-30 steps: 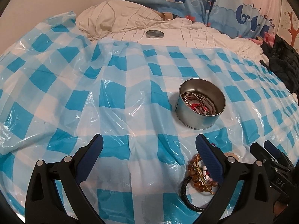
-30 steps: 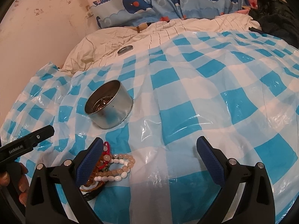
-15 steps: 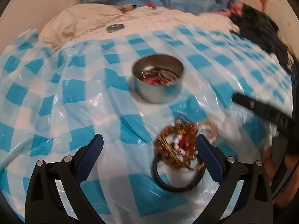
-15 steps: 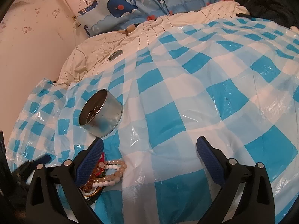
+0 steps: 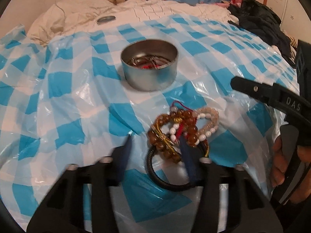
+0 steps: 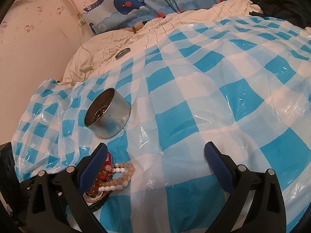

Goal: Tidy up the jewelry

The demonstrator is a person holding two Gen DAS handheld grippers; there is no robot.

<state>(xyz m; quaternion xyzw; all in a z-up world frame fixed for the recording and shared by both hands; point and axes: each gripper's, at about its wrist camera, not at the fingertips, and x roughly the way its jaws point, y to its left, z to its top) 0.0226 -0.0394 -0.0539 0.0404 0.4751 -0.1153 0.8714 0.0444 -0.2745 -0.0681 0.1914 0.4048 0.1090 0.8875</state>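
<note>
A tangle of bracelets [image 5: 182,124] lies on the blue-and-white checked plastic sheet [image 5: 68,89]: brown beads, pale pink and white beads, red cord and a black cord ring [image 5: 155,176]. My left gripper [image 5: 155,137] hangs low over it, jaws closing. The brown beads and black ring sit between the blurred fingers; the left pad is still clear of them. Beyond stands an open round metal tin [image 5: 149,71] holding some jewelry. My right gripper [image 6: 155,146] is open over bare sheet, its left finger beside the bracelets [image 6: 112,176], with the tin [image 6: 107,114] further off.
A round metal lid [image 5: 106,19] rests on the cream quilt beyond the sheet. Whale-print pillows line the wall and dark clothing [image 5: 258,19] is heaped at the far right. A hand [image 5: 279,165] holds the right gripper's handle at the right edge of the left wrist view.
My left gripper swung right and down until the bracelets lie between its fingers, and its jaws have narrowed from wide open. The right gripper stayed in place, rolling slightly.
</note>
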